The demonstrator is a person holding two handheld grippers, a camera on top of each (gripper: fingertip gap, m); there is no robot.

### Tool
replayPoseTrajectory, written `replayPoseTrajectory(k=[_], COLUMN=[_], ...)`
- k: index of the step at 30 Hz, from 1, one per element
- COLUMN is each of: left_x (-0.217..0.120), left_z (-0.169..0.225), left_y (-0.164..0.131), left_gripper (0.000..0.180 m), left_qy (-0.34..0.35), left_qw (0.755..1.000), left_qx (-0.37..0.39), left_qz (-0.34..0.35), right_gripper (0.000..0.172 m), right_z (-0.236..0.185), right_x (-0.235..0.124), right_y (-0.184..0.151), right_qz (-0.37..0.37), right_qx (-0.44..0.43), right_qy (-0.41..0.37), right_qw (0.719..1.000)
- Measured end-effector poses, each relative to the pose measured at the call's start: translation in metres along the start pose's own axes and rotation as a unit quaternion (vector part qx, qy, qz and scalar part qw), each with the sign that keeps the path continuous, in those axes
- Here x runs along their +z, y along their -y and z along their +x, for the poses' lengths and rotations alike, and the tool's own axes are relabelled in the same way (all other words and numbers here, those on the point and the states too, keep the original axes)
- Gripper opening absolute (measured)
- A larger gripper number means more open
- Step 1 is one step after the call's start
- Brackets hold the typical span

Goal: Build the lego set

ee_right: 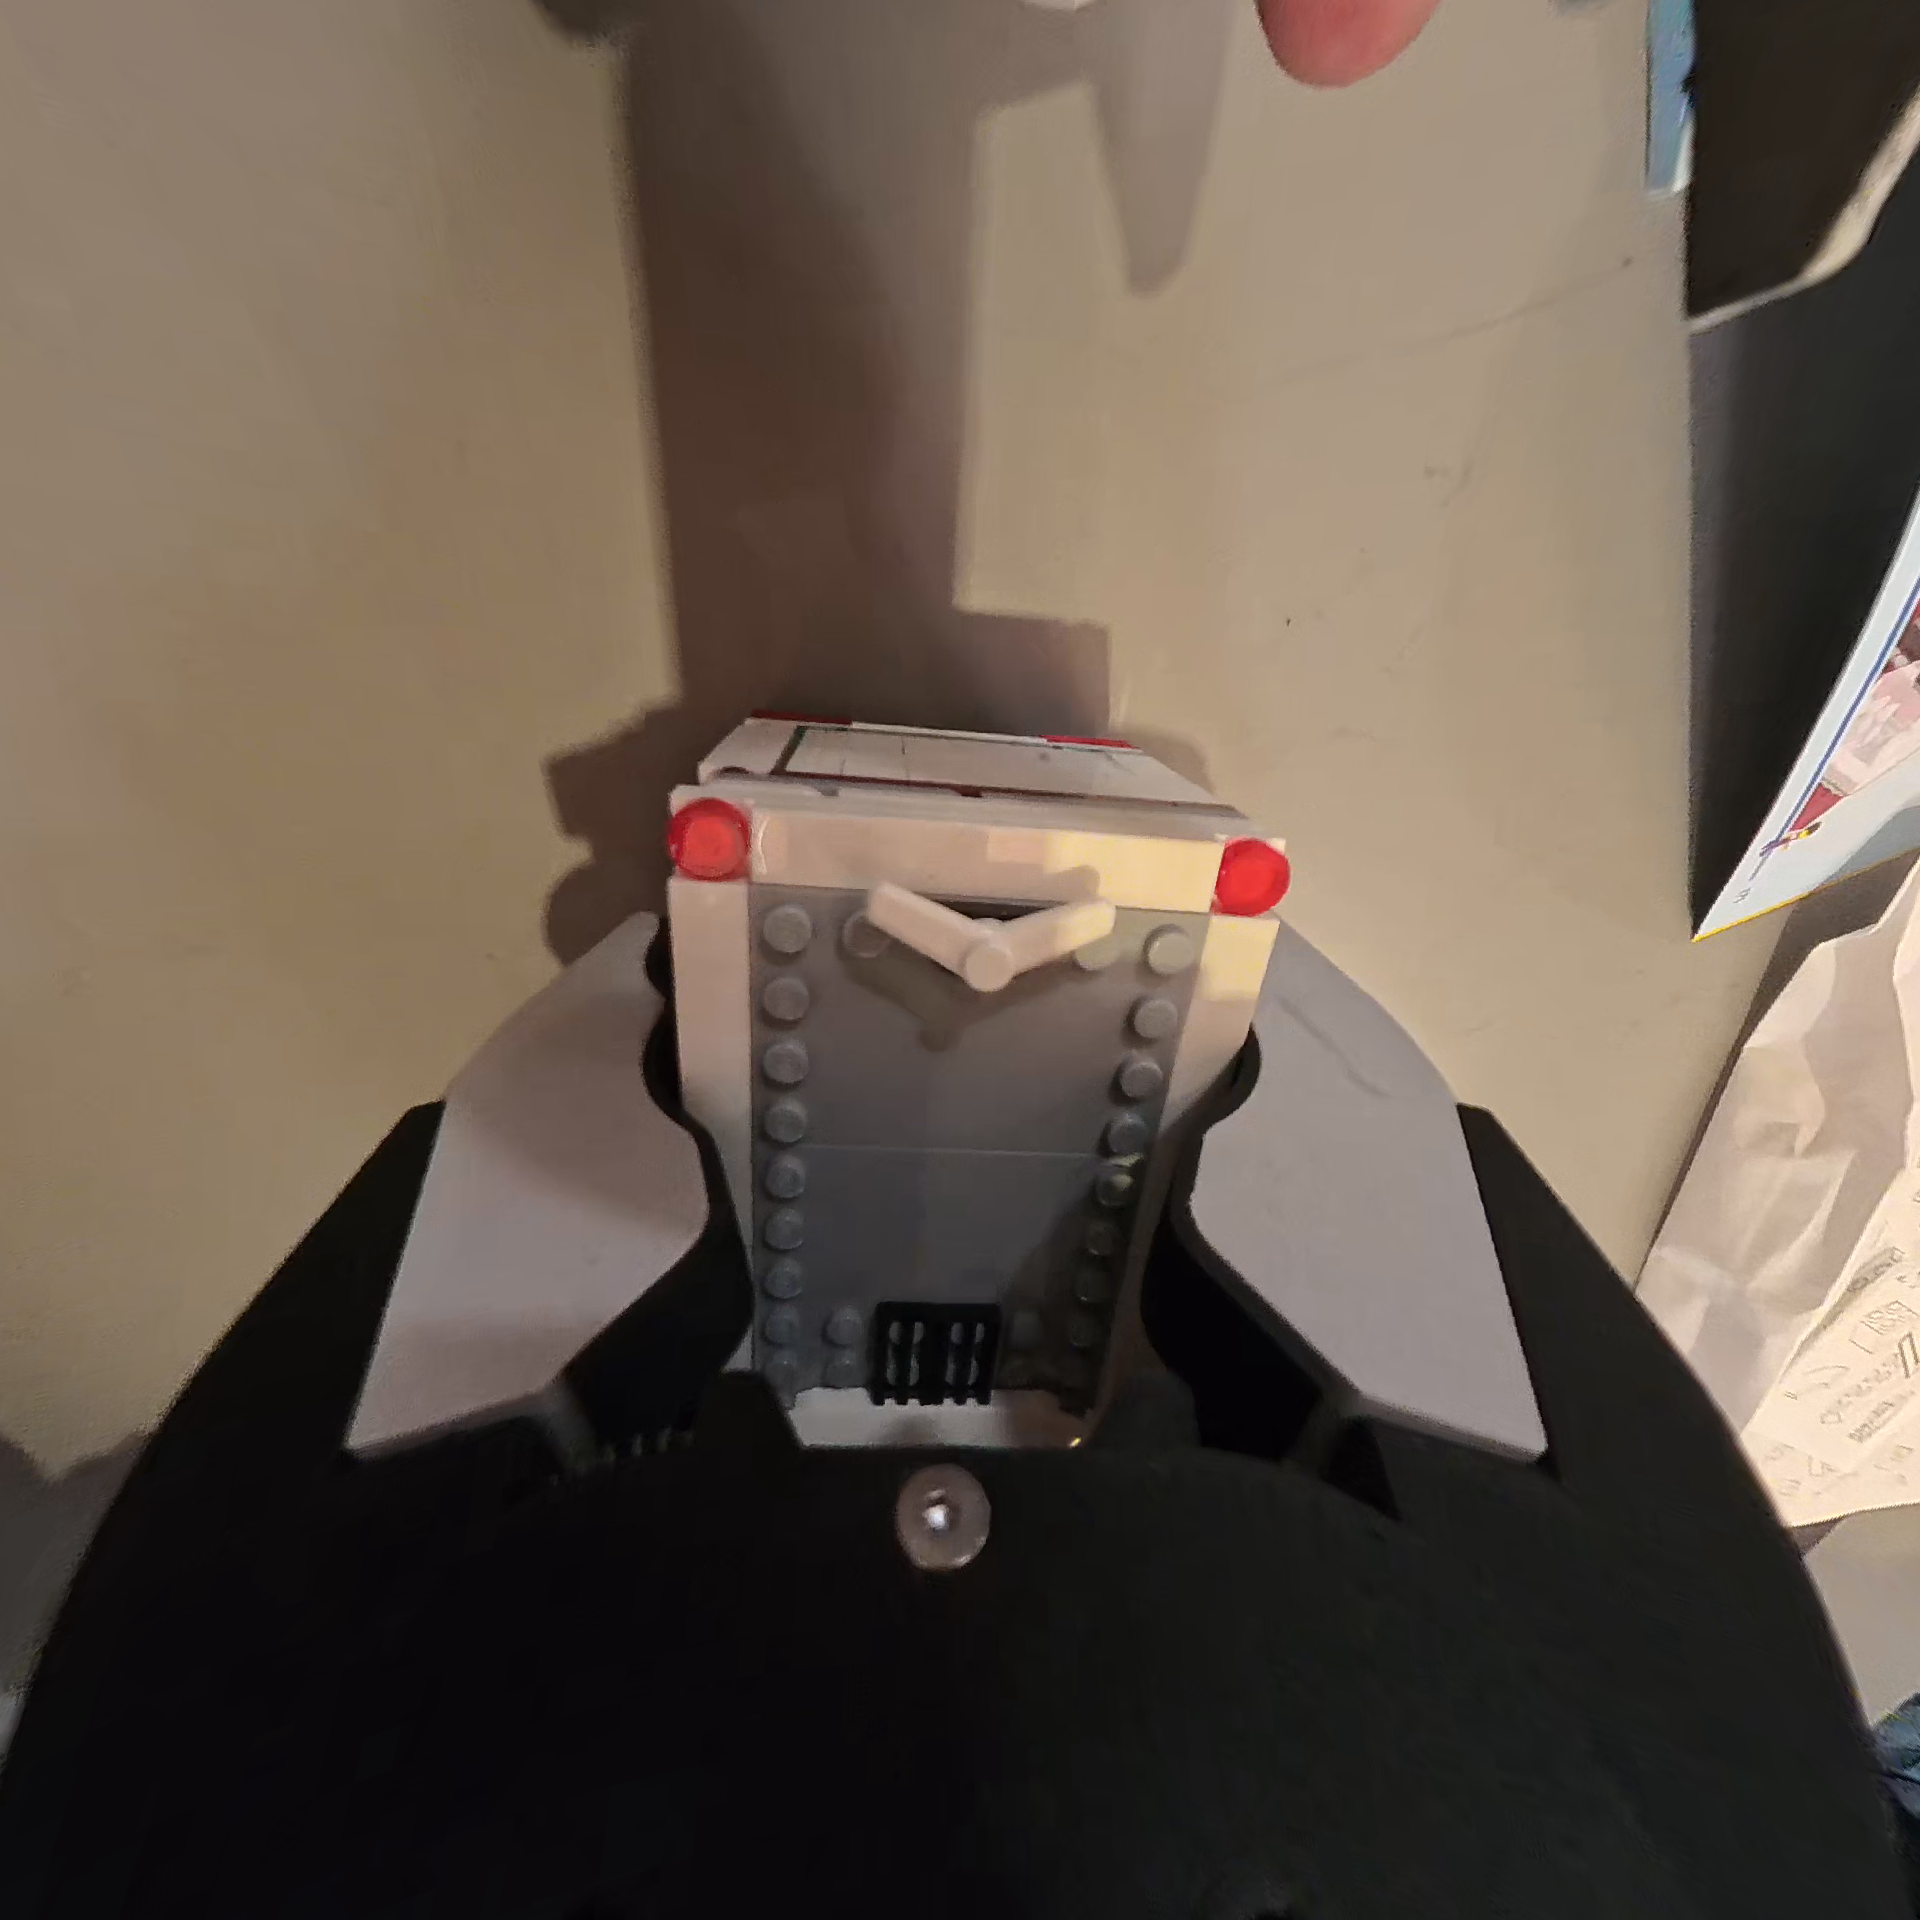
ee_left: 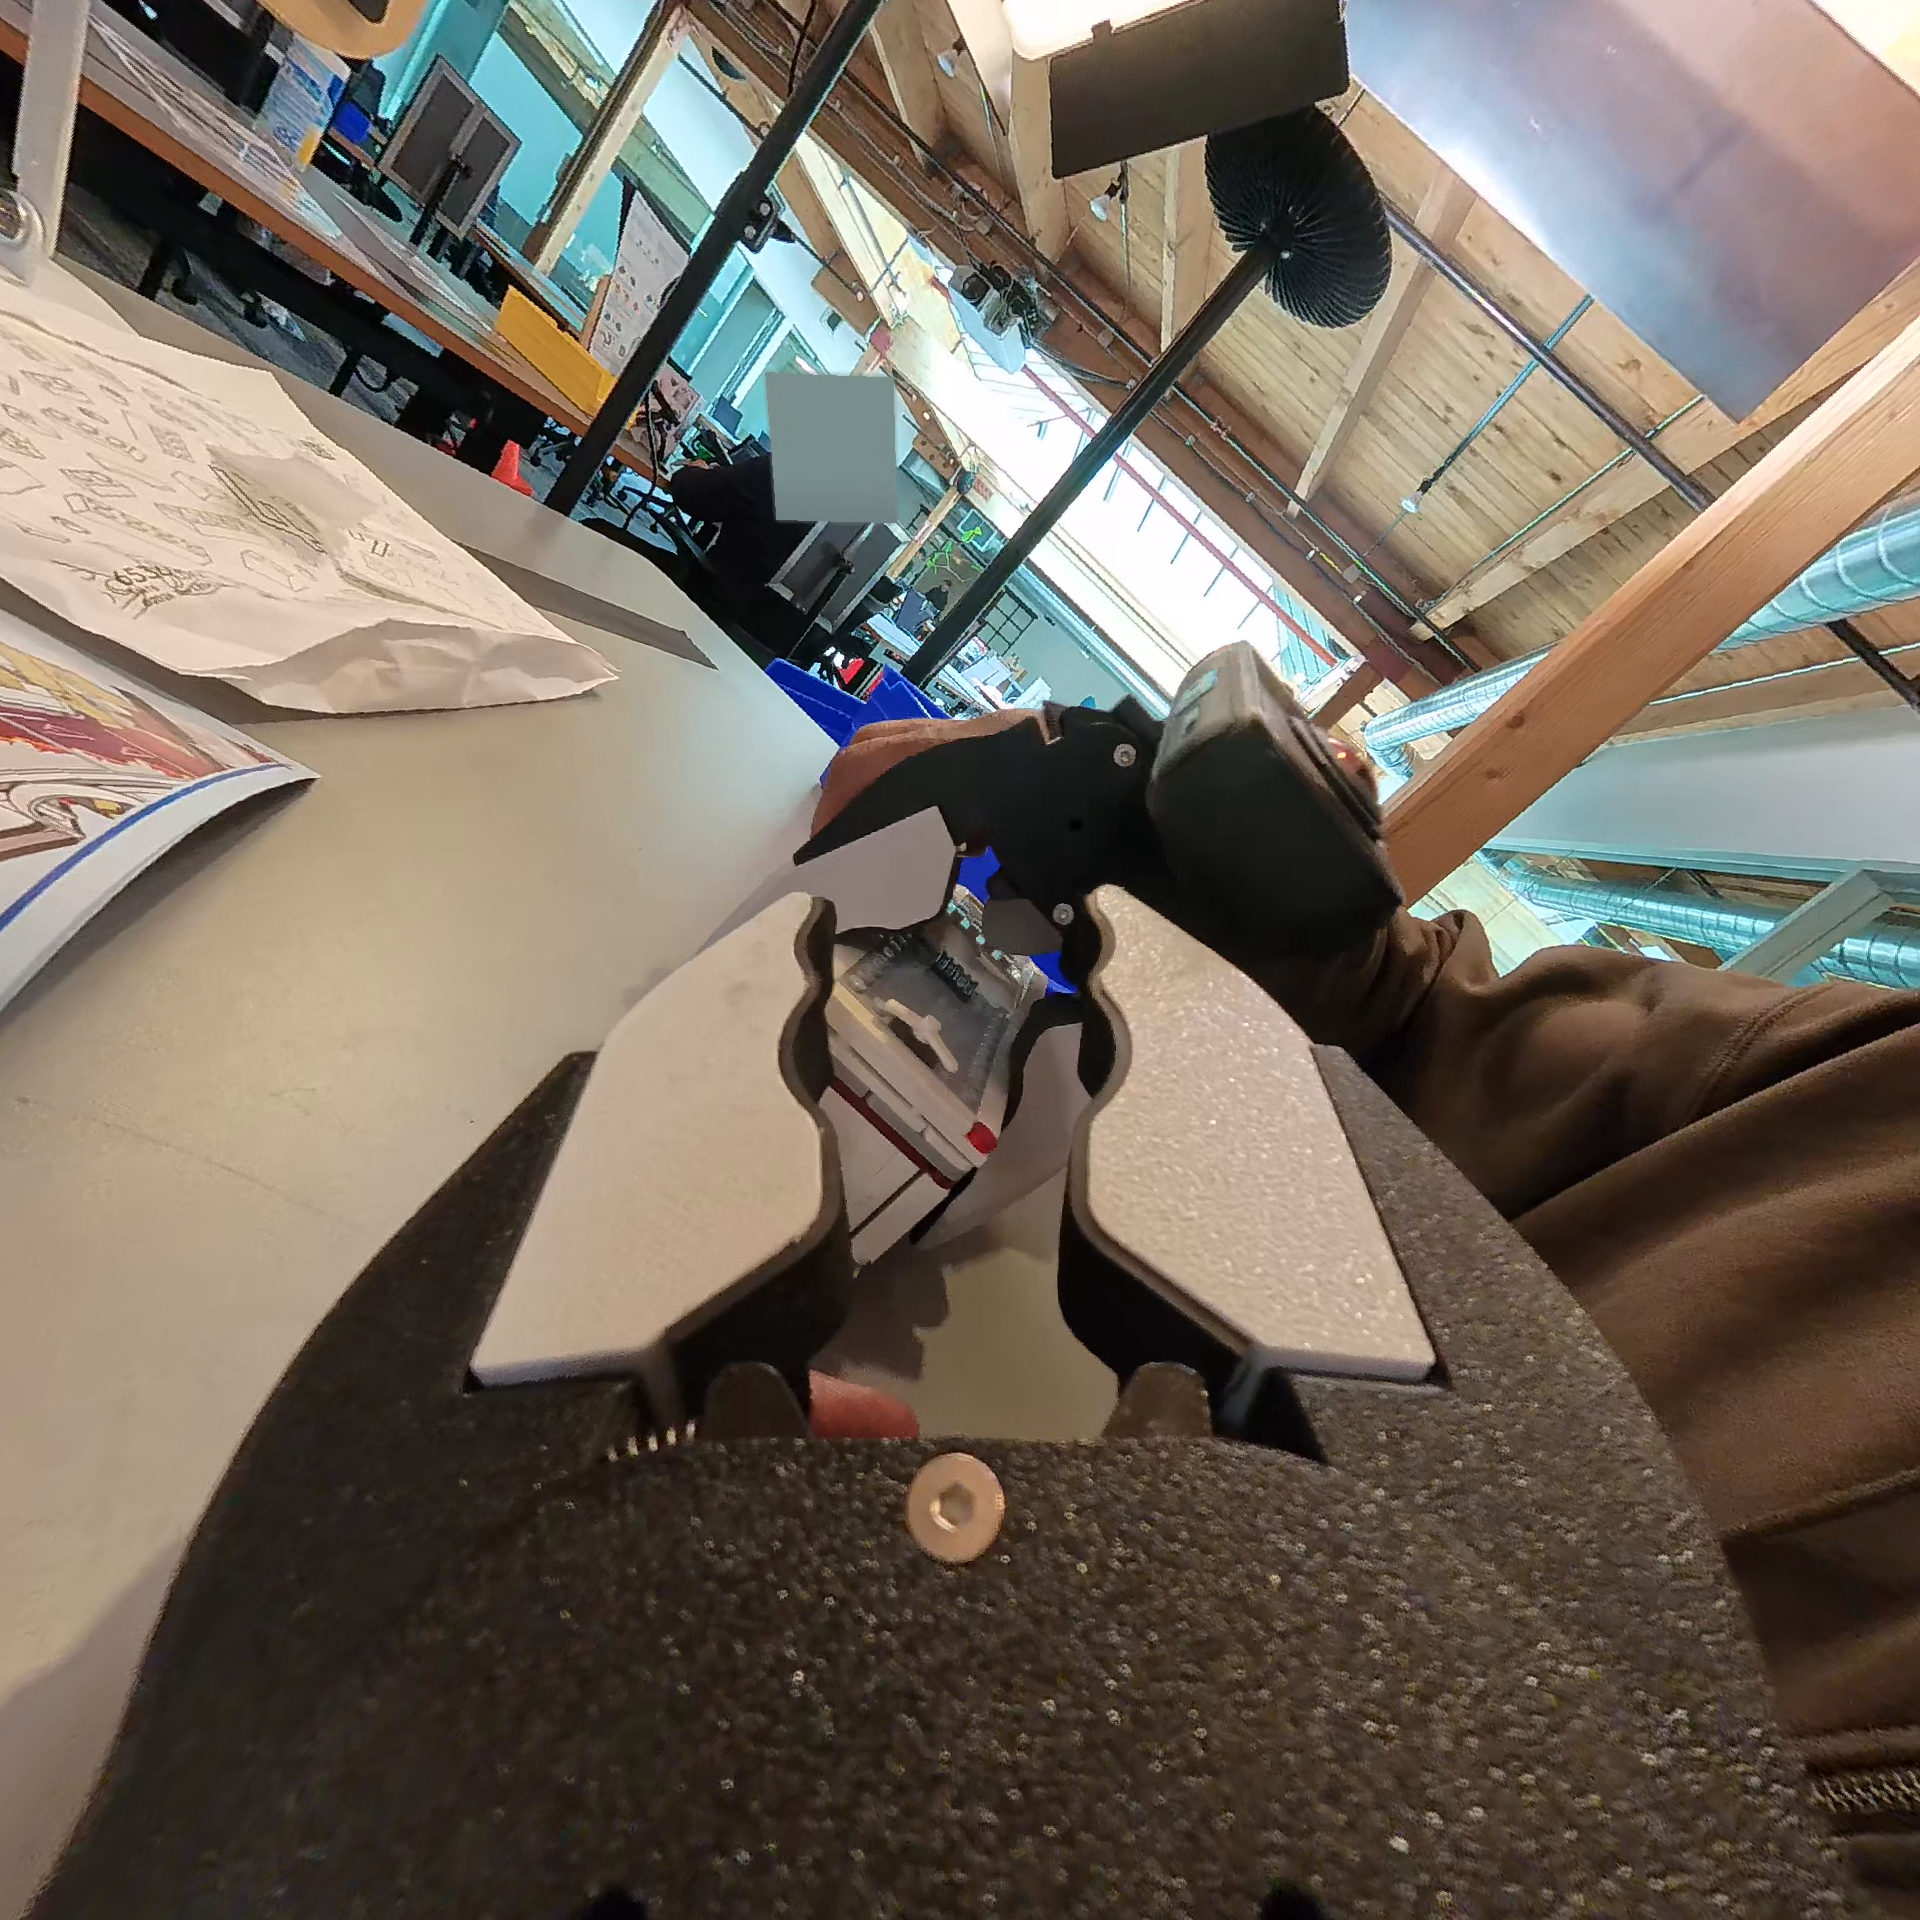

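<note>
My right hand-held gripper (ee_right: 966,997) is spread wide and clamped on a white brick-built model (ee_right: 961,1091) with a grey studded plate and two red round studs, its pads (ee_right: 582,1122) pressed on both sides, the model lifted over the beige worktop (ee_right: 312,520). My left hand-held gripper (ee_left: 951,997) stands narrower around the far end of the same model (ee_left: 914,1081), though I cannot tell if its pads press on it; printed paper sheets (ee_left: 260,540) lie on the worktop (ee_left: 416,935) to its left

Left wrist: low over the table (ee_left: 416,935), tilted up toward the ceiling.
Right wrist: close, looking down at the table.
Shared: the brick model (ee_left: 914,1049) (ee_right: 966,1091).
</note>
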State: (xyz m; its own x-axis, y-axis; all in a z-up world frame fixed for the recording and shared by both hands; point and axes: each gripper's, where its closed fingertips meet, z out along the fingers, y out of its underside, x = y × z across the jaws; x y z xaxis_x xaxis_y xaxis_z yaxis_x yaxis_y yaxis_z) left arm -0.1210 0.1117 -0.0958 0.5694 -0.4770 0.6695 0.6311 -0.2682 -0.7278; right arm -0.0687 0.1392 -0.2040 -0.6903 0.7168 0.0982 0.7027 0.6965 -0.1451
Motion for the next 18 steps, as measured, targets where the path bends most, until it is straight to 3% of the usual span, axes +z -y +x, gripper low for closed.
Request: replayPoseTrajectory(k=[9, 18], left_x=[0.001, 0.001], left_z=[-0.007, -0.008], left_y=[-0.004, -0.005], left_gripper=[0.045, 0.046], left_qy=[0.013, 0.012], left_qw=[1.000, 1.000], left_qx=[-0.015, -0.016], left_qz=[-0.010, -0.010], right_gripper=[0.096, 0.096], right_z=[-0.005, 0.005], right_x=[-0.026, -0.019], right_y=[0.005, -0.003], right_qz=[0.028, -0.007], right_qx=[-0.060, -0.071], right_qy=[-0.062, -0.058], right_qw=[0.996, 0.996])
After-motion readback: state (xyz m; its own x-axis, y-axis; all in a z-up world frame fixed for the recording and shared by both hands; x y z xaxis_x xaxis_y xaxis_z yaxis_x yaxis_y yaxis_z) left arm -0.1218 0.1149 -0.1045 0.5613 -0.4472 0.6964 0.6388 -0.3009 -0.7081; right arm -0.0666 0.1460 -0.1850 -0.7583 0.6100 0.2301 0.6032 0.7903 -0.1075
